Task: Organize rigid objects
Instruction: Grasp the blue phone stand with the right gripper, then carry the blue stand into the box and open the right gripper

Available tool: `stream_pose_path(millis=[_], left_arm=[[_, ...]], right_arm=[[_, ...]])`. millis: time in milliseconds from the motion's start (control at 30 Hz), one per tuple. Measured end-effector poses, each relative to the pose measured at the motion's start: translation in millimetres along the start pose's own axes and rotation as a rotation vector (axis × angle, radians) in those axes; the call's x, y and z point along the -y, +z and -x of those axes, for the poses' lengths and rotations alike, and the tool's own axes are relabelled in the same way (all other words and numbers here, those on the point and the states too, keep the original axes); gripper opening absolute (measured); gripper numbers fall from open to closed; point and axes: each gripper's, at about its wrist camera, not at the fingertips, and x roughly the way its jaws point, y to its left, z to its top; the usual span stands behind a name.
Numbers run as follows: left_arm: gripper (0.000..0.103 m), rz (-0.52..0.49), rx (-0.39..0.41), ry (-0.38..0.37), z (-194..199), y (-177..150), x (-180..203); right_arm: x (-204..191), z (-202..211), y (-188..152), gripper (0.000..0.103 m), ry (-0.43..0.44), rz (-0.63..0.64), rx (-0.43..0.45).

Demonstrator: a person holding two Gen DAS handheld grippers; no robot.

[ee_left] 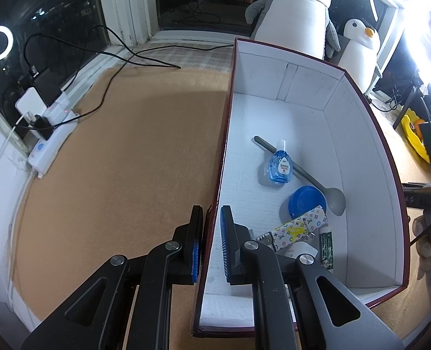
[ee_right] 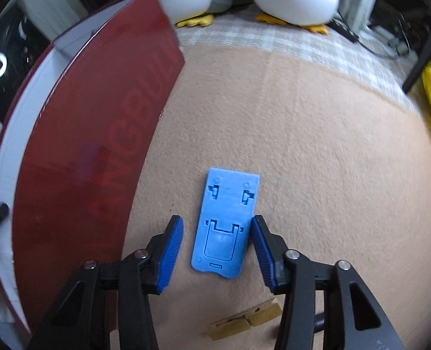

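With the left gripper (ee_left: 212, 242) clamped on the near left wall of the box (ee_left: 369, 151), jaws narrow, one pad outside and one inside the wall, that hand looks to be just steadying the container. Left of the jaws: bare tan mat (ee_left: 122, 151), nothing on it to collect. Right of the jaws, inside the box: an eye-drop bottle (ee_left: 279, 166) lying on a grey spoon (ee_left: 302, 175), a blue lid (ee_left: 305, 199), a patterned flat case (ee_left: 301, 229), a dark green tube (ee_left: 326, 246), plus a couple of small pale items I can't identify. So most of the sorting seems done.

Right gripper (ee_right: 216, 250): jaws part open, straddling the near half of the blue plastic plate (ee_right: 225, 224) lying flat on the mat. Right pad looks to be at the plate's edge, left pad has a visible gap, so not gripped yet. Left of these jaws is the red outer wall of the box, near. Behind and below the jaws, nearer the camera, a wooden clothespin (ee_right: 246, 322) lies on the mat, untouched.

Left to do, by my read: close on the plate, lift, carry left over the wall, drop. Then the clothespin. Thin flat plate on soft mat, so the pinch may slip.
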Motion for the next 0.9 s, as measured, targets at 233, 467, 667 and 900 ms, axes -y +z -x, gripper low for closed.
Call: stream_pose_path(millis=[233, 467, 667, 900], left_arm=[[0.010, 0.006, 0.001, -0.006, -1, -1, -2], [0.010, 0.011, 0.000, -0.012, -2, -2, -2], [0.010, 0.009, 0.004, -0.023, -2, -2, -4], [0.010, 0.002, 0.007, -0.035, -2, -2, -5]], right_arm=[[-7, -1, -5, 0.034, -0.060, 0.079, 0.019], [10, 32, -24, 0.034, -0.010, 0.031, 0.069], [-2, 81, -30, 0.034, 0.039, 0.030, 0.146], [-46, 114, -30, 0.034, 0.079, 0.106, 0.214]])
